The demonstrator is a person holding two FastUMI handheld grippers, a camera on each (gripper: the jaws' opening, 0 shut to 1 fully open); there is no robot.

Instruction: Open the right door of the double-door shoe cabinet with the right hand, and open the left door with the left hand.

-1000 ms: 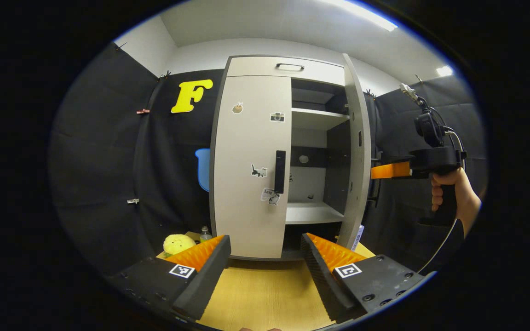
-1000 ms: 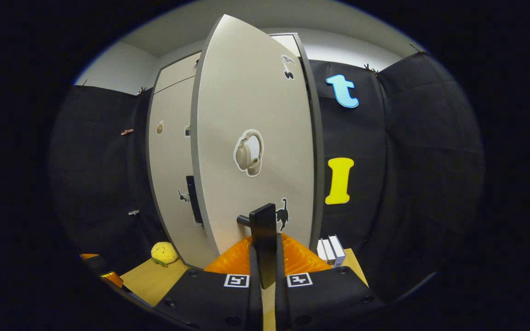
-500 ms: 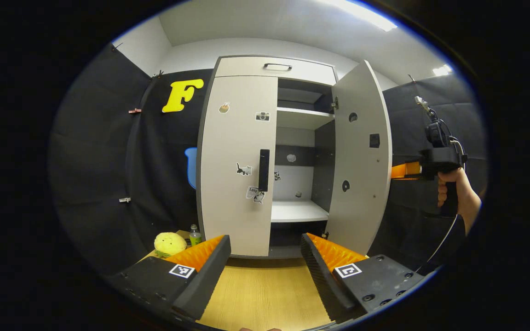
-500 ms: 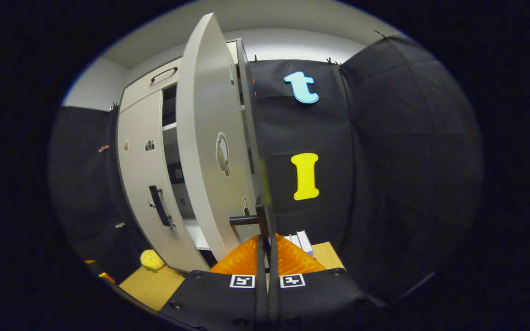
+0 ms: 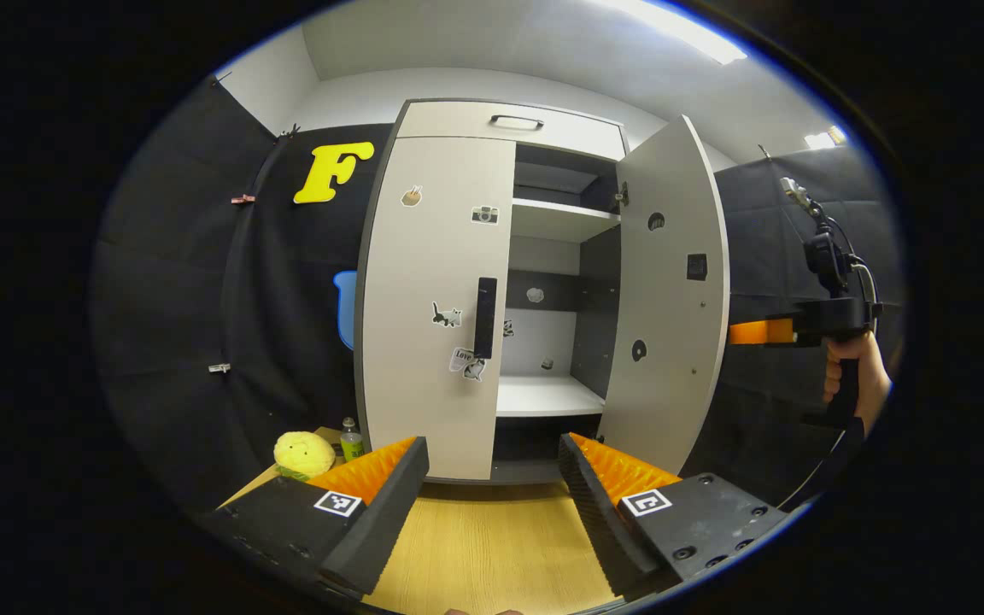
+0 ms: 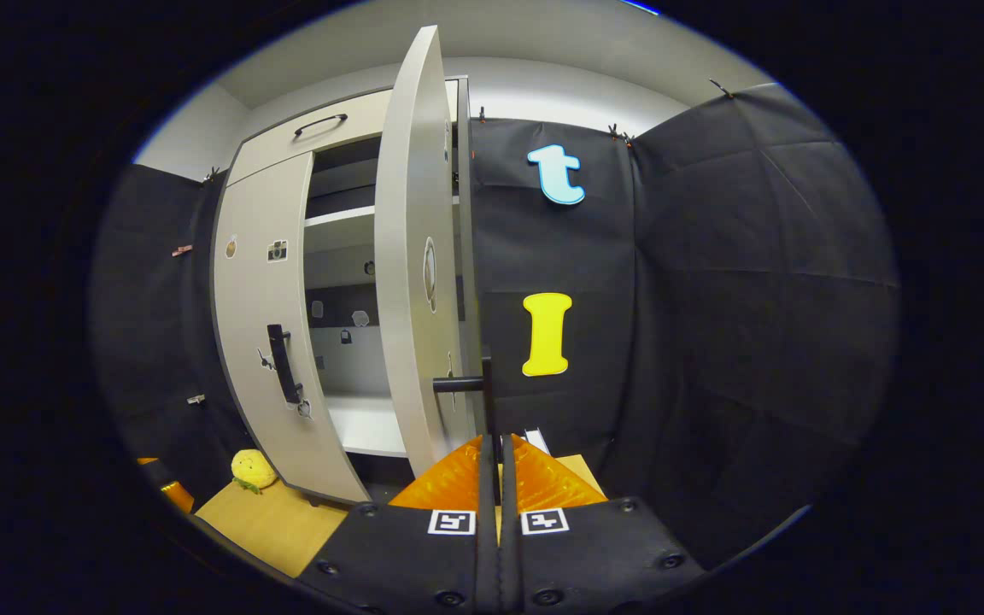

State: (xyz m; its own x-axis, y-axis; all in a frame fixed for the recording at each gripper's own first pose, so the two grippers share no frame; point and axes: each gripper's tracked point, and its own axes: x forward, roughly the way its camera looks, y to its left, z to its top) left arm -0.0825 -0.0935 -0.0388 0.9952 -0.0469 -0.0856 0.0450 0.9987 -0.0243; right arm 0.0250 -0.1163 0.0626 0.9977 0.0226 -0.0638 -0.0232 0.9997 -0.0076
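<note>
While my right claw [image 6: 492, 444] is clamped shut on the thin black bar handle of the right door [image 6: 487, 401], with that pale grey flat-panel right door [image 5: 667, 299] already swung wide, the bit that matters now is the other side. The pale grey left door with stickers on it [image 5: 436, 307] looks fully shut against the tall grey double-door shoe cabinet [image 5: 509, 128], and its black vertical bar handle [image 5: 485, 317] sits at the door's inner edge, right next to the open compartment with the white shelf [image 5: 547, 397].

My left claw [image 5: 492, 491] is spread wide open, holding nothing, hanging over the light wooden floor panel [image 5: 492, 547] in front of the cabinet. The handle is straight ahead and above it, well apart from the fingertips. Its long axis runs up and down, so I reckon my fingers, spread left-right as they are, already suit closing across the bar. Left claw is clearly the nearer one to it, so I'd guess it's just reach forward and up, then pinch.
</note>
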